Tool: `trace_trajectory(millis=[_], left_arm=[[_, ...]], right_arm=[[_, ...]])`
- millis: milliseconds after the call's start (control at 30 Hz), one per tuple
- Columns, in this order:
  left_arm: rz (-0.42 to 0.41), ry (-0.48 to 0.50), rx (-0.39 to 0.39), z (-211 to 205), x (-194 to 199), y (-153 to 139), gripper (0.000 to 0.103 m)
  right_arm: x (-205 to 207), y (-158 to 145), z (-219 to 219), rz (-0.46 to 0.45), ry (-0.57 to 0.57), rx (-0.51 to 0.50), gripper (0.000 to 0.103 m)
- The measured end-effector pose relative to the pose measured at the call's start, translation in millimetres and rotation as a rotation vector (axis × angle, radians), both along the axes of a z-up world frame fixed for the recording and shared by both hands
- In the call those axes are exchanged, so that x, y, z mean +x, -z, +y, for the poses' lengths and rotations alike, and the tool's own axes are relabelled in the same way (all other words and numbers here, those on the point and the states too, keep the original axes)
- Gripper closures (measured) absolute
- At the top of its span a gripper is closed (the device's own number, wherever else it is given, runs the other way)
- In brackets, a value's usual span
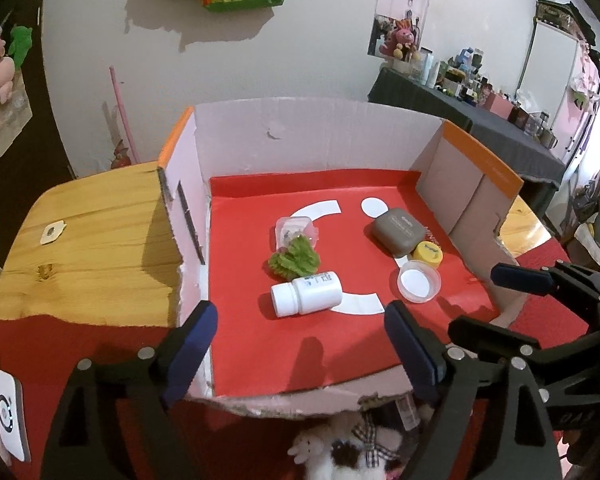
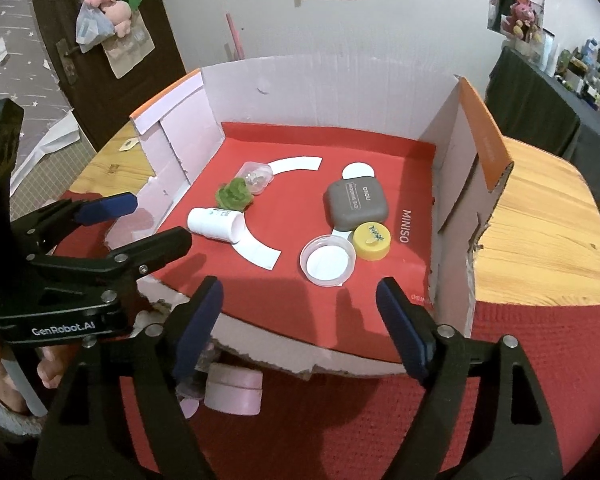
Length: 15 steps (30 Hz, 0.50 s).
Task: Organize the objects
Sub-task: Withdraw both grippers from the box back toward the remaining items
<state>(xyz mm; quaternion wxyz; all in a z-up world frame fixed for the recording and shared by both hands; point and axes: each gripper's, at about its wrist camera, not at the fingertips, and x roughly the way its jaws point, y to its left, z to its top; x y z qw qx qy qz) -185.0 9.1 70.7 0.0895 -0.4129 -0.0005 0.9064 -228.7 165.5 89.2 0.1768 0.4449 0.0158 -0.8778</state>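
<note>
We hold the left gripper (image 1: 300, 320) and right gripper (image 2: 300, 316) wide apart, empty, at the tray's 6 o'clock edge. Nothing sorted yet: white plastic bottle (image 1: 306, 294) on its side, clear round lid (image 2: 328, 261), yellow cap (image 2: 372, 241), grey rounded case (image 2: 356, 204) scattered across the red cardboard tray (image 1: 340, 344).

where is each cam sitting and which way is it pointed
Left wrist: on the left hand-held gripper, open, at the box's near-left edge, looking forward and down at the white bottle; the right hand-held gripper shows at right.
Right wrist: on the right hand-held gripper, open, near-right, looking forward and down at the clear lid; the left gripper and fingers show at left.
Shared: the cardboard box, bottle, lid, grey case, yellow cap.
</note>
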Motion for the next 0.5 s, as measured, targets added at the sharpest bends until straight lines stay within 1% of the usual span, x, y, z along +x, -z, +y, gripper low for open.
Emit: trace_trajectory(millis=[133, 200, 300, 500], left_arm=[[0.018, -0.009, -0.016, -0.2, 9.4, -2.8, 0.011], [0.028, -0.012, -0.027, -0.3, 13.6, -4.7, 0.009], [0.046, -0.021, -0.038, -1.5, 20.7, -7.8, 0.004], [0.07, -0.026, -0.052, -4.1, 33.1, -13.2, 0.0]], right_arm=[[7.2, -4.3, 0.5, 0.013, 0.005, 0.0, 0.023], [10.4, -6.6, 0.8, 0.02, 0.007, 0.0, 0.019], [15.5, -9.9, 0.8, 0.032, 0.011, 0.004, 0.019], [26.8, -16.3, 0.3, 0.05, 0.014, 0.007, 0.018]])
